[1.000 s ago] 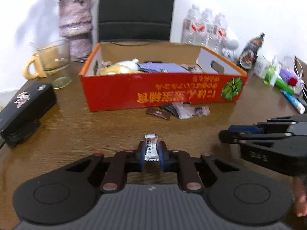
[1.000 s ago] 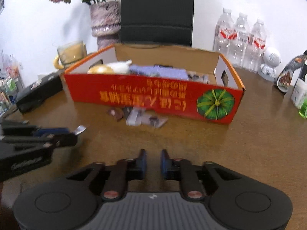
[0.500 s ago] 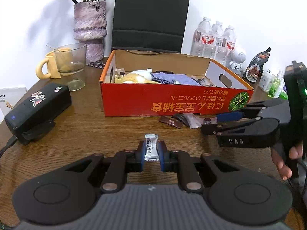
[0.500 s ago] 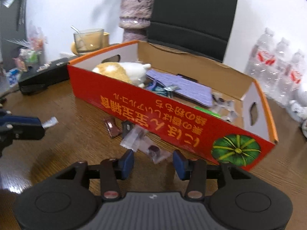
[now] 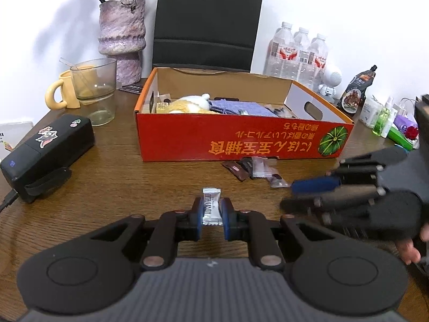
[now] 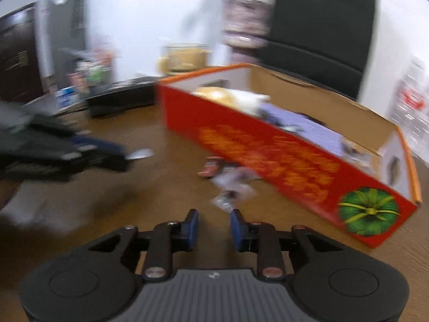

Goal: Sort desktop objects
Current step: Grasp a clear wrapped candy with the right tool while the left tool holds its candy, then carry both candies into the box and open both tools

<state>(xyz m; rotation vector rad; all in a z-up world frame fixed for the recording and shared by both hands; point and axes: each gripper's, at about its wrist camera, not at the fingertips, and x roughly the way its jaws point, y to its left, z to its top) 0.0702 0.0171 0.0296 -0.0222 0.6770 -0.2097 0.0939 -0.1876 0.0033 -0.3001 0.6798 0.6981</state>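
My left gripper [image 5: 211, 209] is shut on a white wrapped candy [image 5: 211, 206], held above the wooden table. A red cardboard box [image 5: 241, 139] with a plush toy and a purple cloth inside stands beyond it. Several small candy wrappers [image 5: 252, 170] lie on the table in front of the box. My right gripper [image 6: 214, 221], seen blurred, has its jaws closing with nothing between them; the clear wrappers [image 6: 230, 187] lie just ahead of its tips. In the left wrist view the right gripper [image 5: 292, 196] reaches in from the right, its tips beside the wrappers.
A black case [image 5: 45, 155] lies at the left. Behind it stand a glass cup [image 5: 95, 91], a yellow mug [image 5: 60, 94] and a purple vase [image 5: 122, 37]. Water bottles [image 5: 297, 53], a sauce pouch [image 5: 356, 91] and small bottles [image 5: 383, 118] crowd the right. A black chair [image 5: 206, 21] stands behind the box.
The right gripper swung and rolled toward the wrappers in front of the box; its jaws widened, then narrowed. The left gripper kept hold of the candy and barely shifted.
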